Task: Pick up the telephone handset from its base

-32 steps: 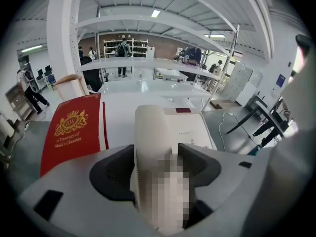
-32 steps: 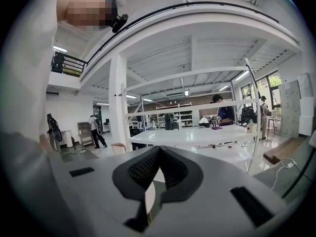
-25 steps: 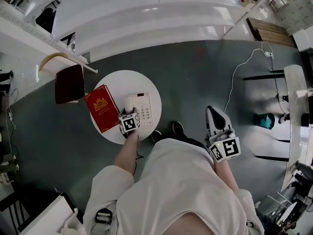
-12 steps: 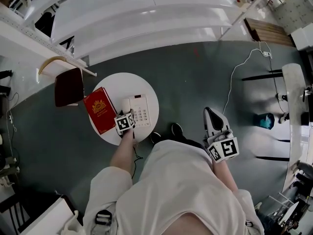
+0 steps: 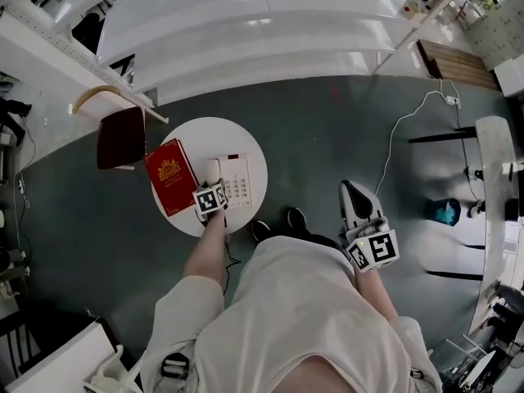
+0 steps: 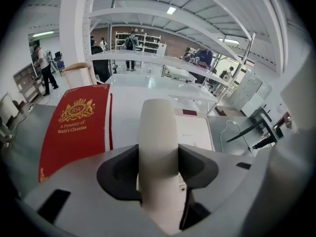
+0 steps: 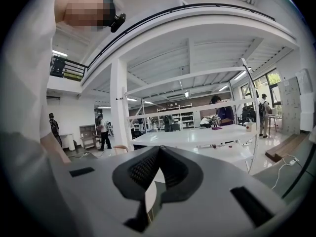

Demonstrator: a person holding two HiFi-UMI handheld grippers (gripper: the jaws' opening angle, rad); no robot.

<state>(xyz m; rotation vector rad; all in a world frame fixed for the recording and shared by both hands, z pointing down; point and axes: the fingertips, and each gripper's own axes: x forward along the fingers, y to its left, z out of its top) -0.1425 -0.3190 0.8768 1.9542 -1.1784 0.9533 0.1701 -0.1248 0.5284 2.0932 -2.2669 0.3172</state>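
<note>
Closing left gripper (image 6: 158,166) onto the handset (image 6: 157,127) at its middle, pads touching; judging it light, stiff, slippery; holding right gripper (image 7: 157,174) jaws together, empty

Bright, even indoor light falls from ceiling strip lamps (image 6: 171,10), and shadows are faint. In the head view, glare streaks the glossy white tables (image 5: 246,23) along the top. Both gripper views bulge fisheye-style, with black vignetted corners. The handset (image 6: 158,147), close to the lens at centre, looks soft; the background is sharper.
</note>
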